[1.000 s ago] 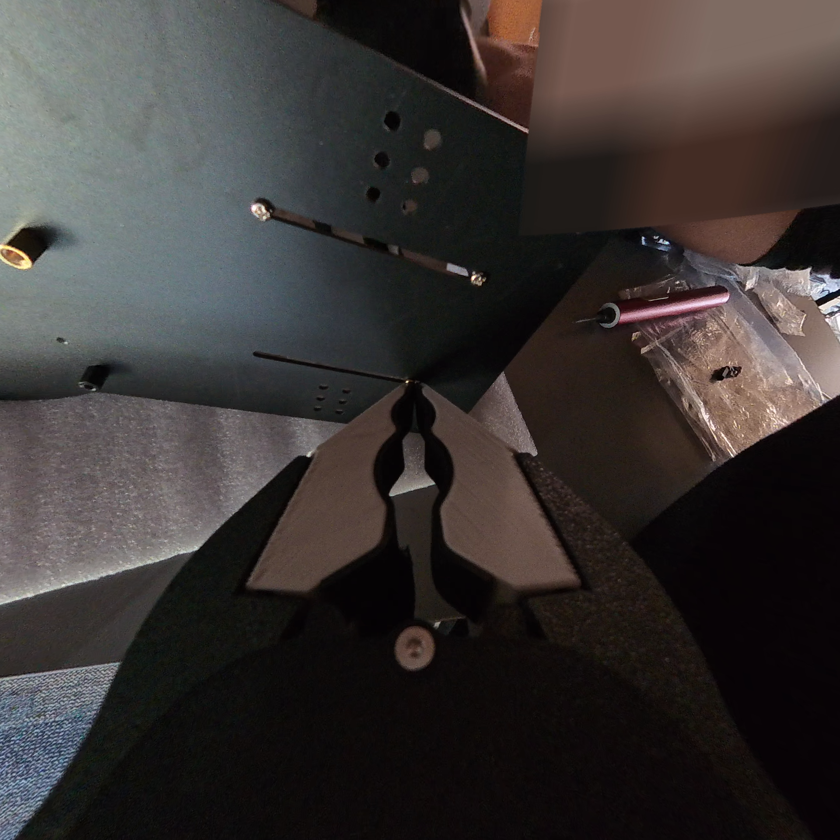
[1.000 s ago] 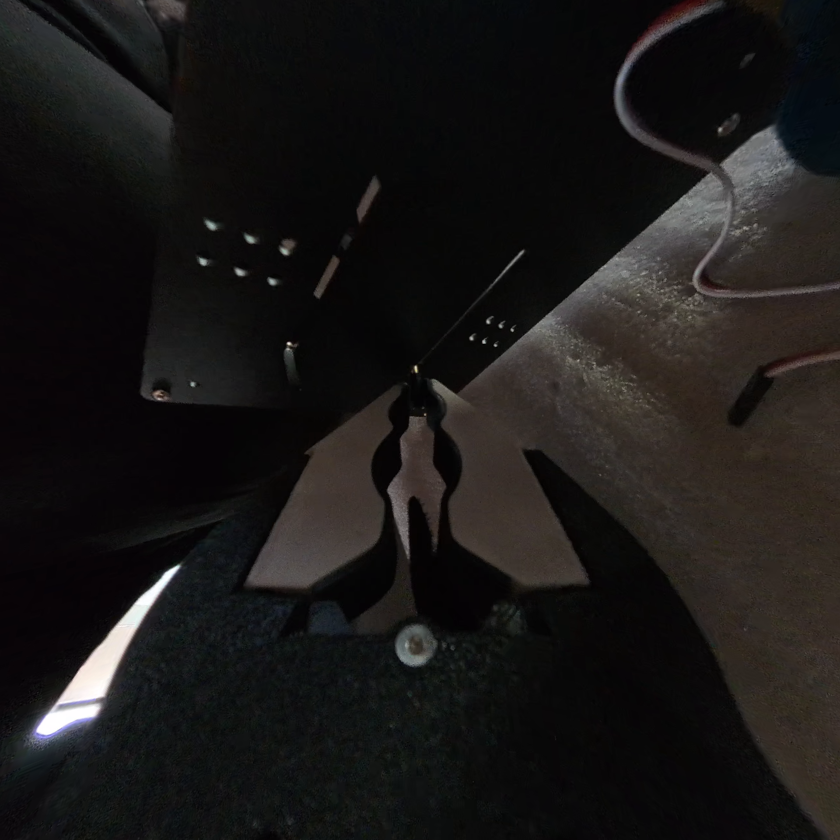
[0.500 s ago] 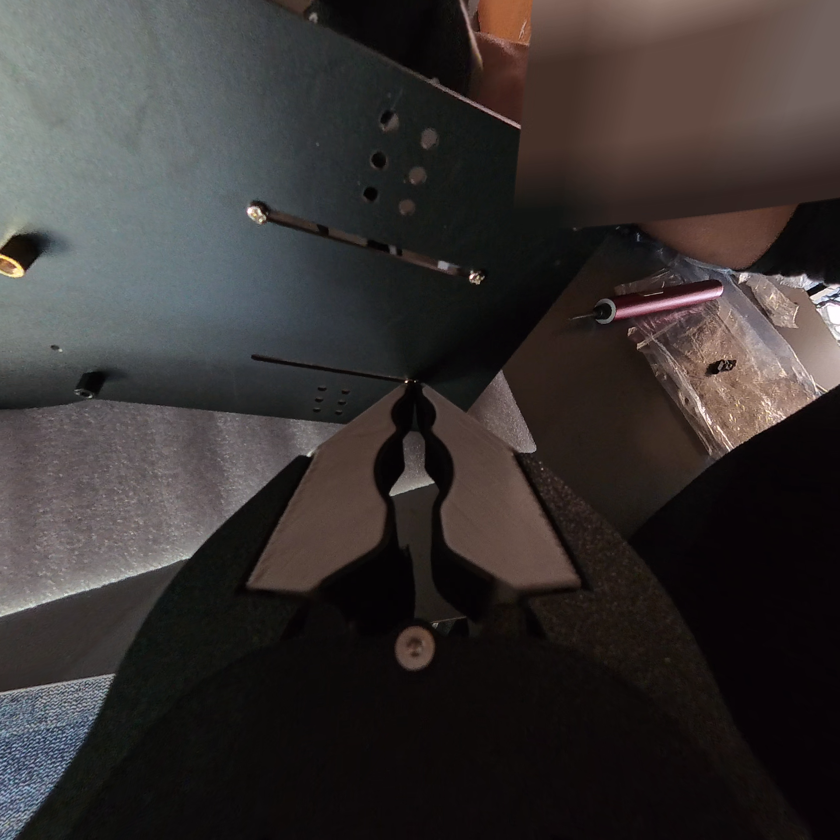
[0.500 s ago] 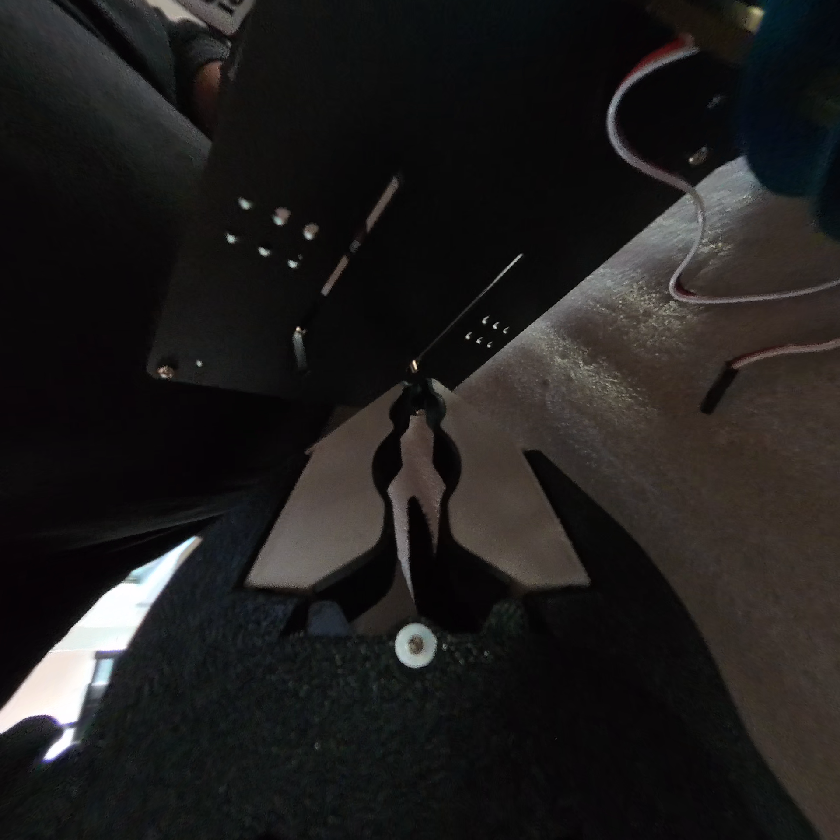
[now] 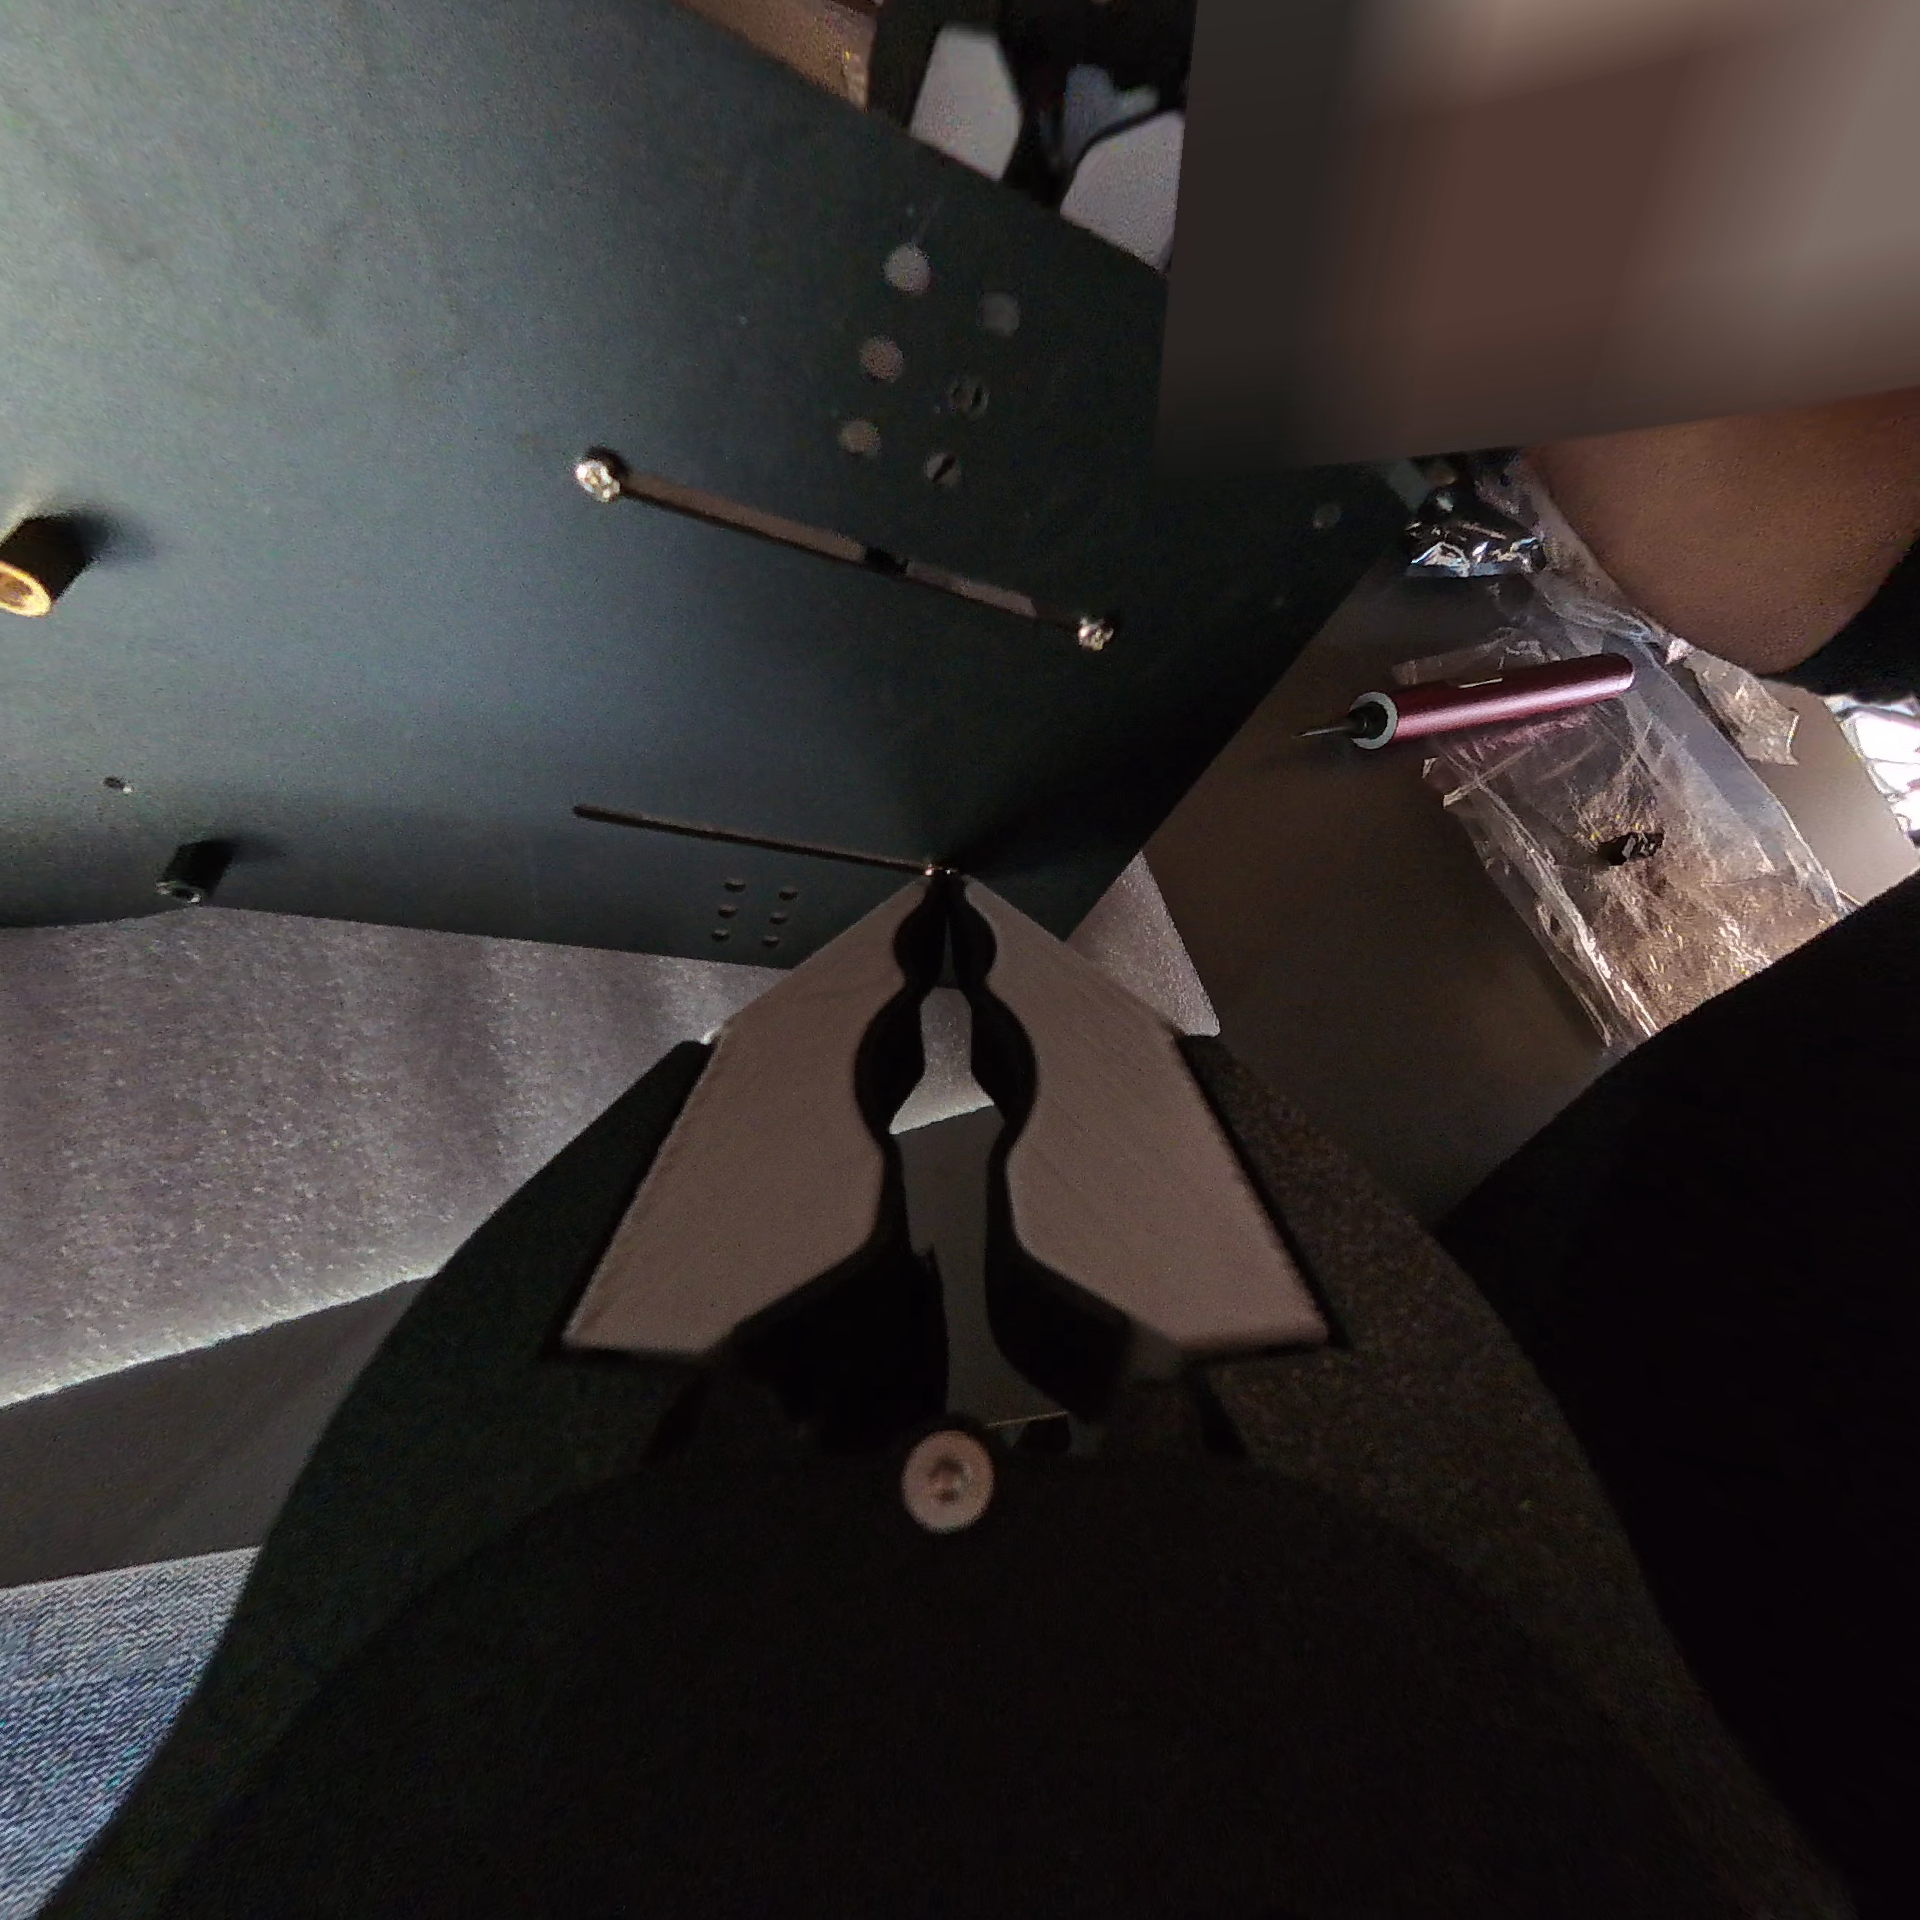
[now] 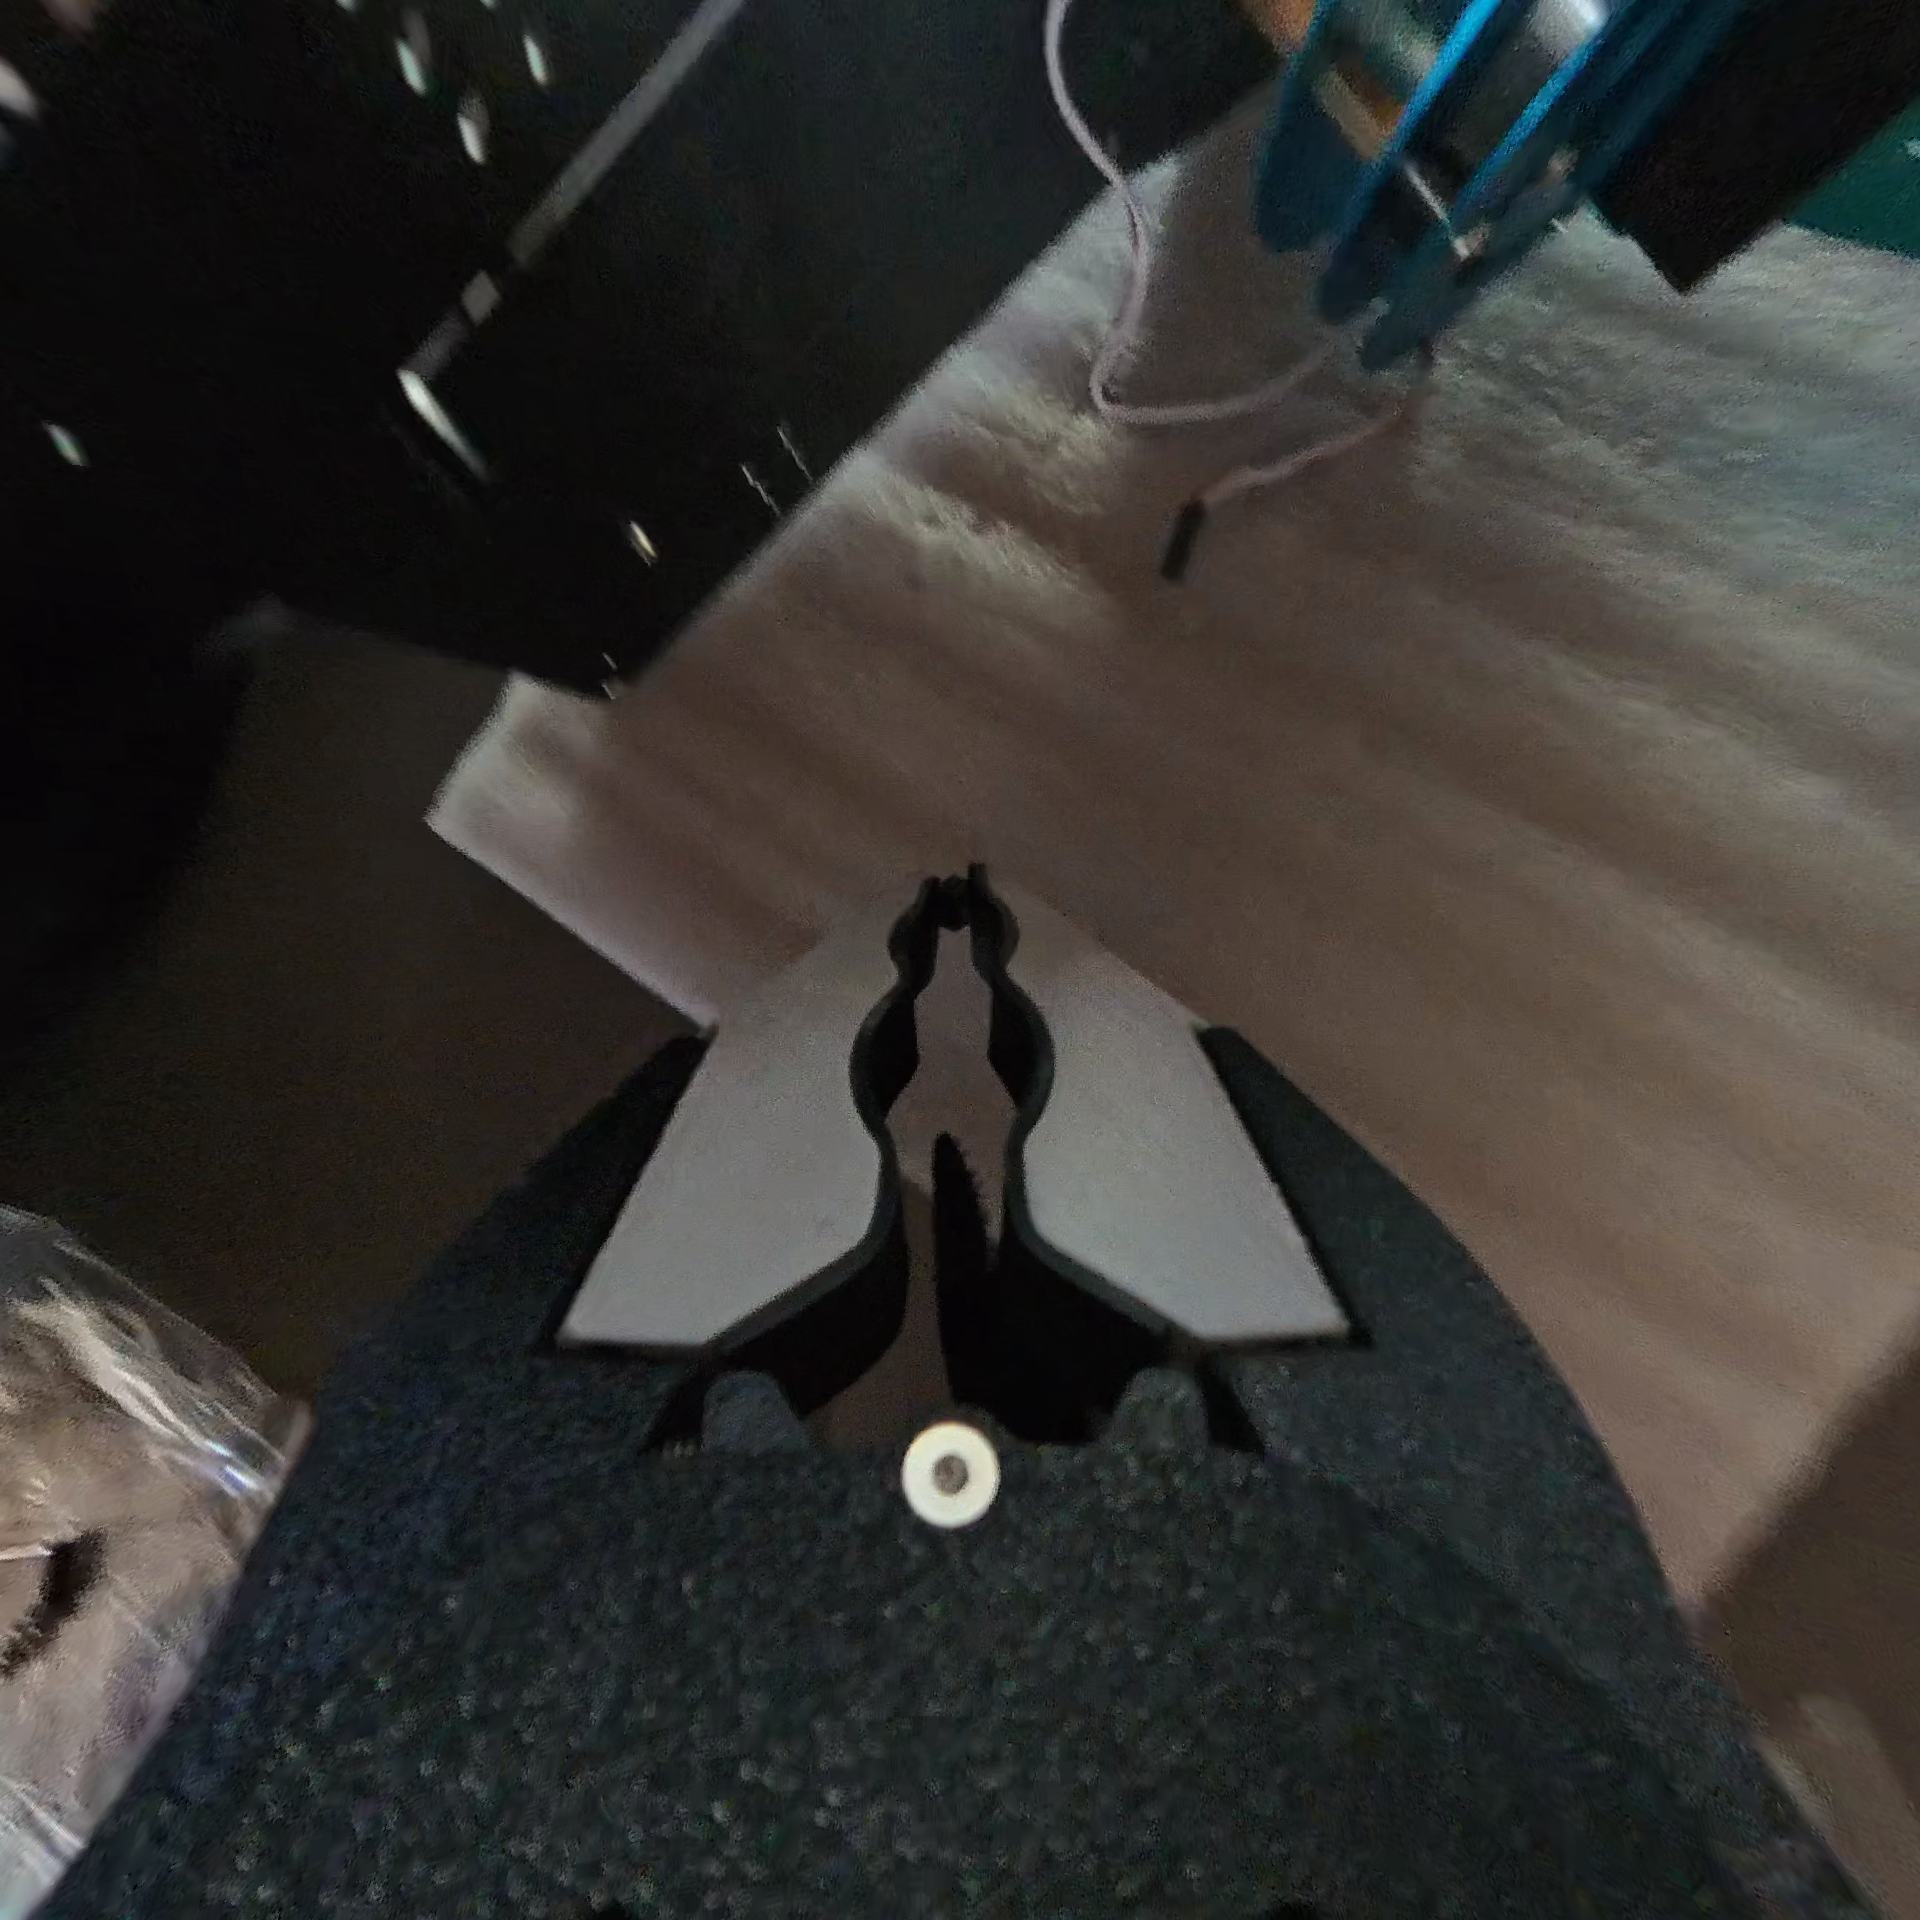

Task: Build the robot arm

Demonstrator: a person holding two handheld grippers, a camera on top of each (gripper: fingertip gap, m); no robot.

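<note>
In the left wrist view little has changed from a second ago. The left gripper (image 5: 940,914) keeps its place, its jaws pressed together at the very tip on a tiny glinting fastener (image 5: 940,900). The fastener sits at the right end of a thin slot (image 5: 748,852) in the dark plate (image 5: 416,623). The slot's long axis runs from the left of the picture to the right, dipping slightly, and it ends at the fingertips. The fastener is too small for us to tell which way it points. The plate stands tilted over the grey foam sheet (image 5: 312,1091), and a brass standoff (image 5: 26,566) juts from its far left. Well off to the right, a maroon screwdriver (image 5: 1496,691) lies with its tip to the left, touching clear plastic bags (image 5: 1662,883).

The right wrist view has changed a great deal. Half a second ago the right gripper (image 6: 956,894) had its tips at the end of that slot. Now the plate (image 6: 312,312) sits away at upper left, and the tips hang over the foam (image 6: 1351,831). The picture is smeared. We see the jaws drawn nearly together with a dark speck between them, but we cannot tell whether that is a held part. Farther off are a blue part (image 6: 1382,156) and a pale wire (image 6: 1195,416).
</note>
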